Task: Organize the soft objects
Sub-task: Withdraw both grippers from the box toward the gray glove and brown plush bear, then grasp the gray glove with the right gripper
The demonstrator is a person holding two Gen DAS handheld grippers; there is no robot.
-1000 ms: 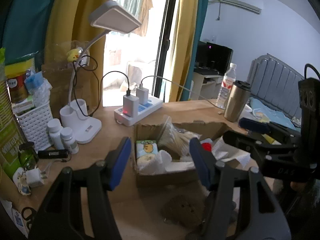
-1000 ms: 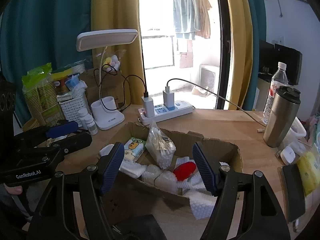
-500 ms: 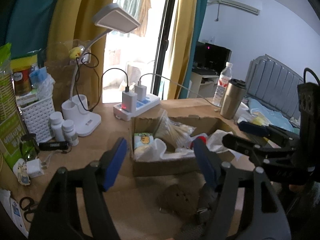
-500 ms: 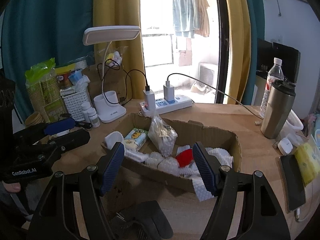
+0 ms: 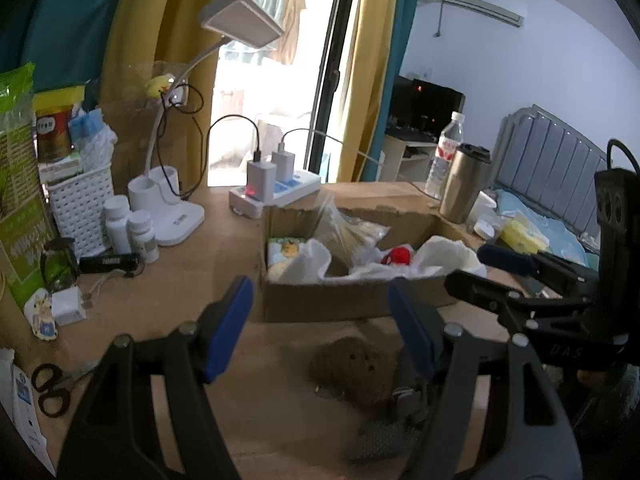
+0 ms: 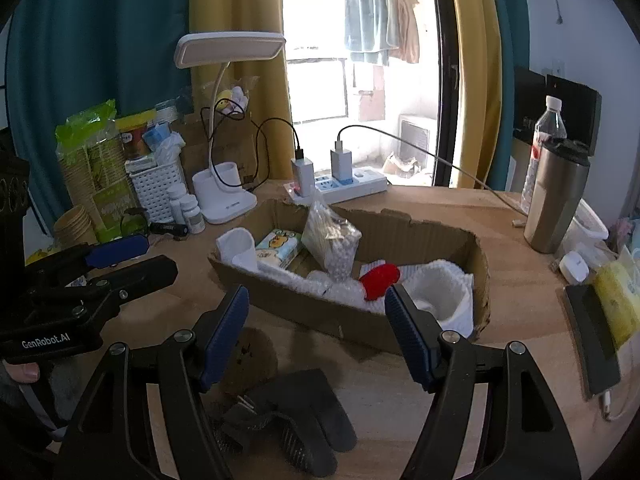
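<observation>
A shallow cardboard box (image 6: pixel 400 226) (image 5: pixel 344 304) on the wooden desk holds white cloths (image 6: pixel 440 292), a tissue pack (image 6: pixel 278 248), a bag of cotton swabs (image 6: pixel 330 244) and a red soft item (image 6: pixel 380 276). A brown plush toy (image 5: pixel 352 368) (image 6: pixel 250 356) and a dark grey glove (image 6: pixel 296 412) lie on the desk in front of the box. My left gripper (image 5: pixel 320 328) is open and empty above the plush. My right gripper (image 6: pixel 318 336) is open and empty in front of the box.
A desk lamp (image 6: pixel 224 200), power strip (image 6: pixel 340 186), white basket (image 6: pixel 158 192), pill bottles (image 5: pixel 132 232) and paper cups (image 6: pixel 74 228) stand at the back left. A steel tumbler (image 6: pixel 556 200), water bottle (image 6: pixel 546 132) and phone (image 6: pixel 592 340) are at the right. Scissors (image 5: pixel 48 388) lie front left.
Both grippers have pulled back from the box toward the desk's front; the plush and glove now show more fully. Both stay open.
</observation>
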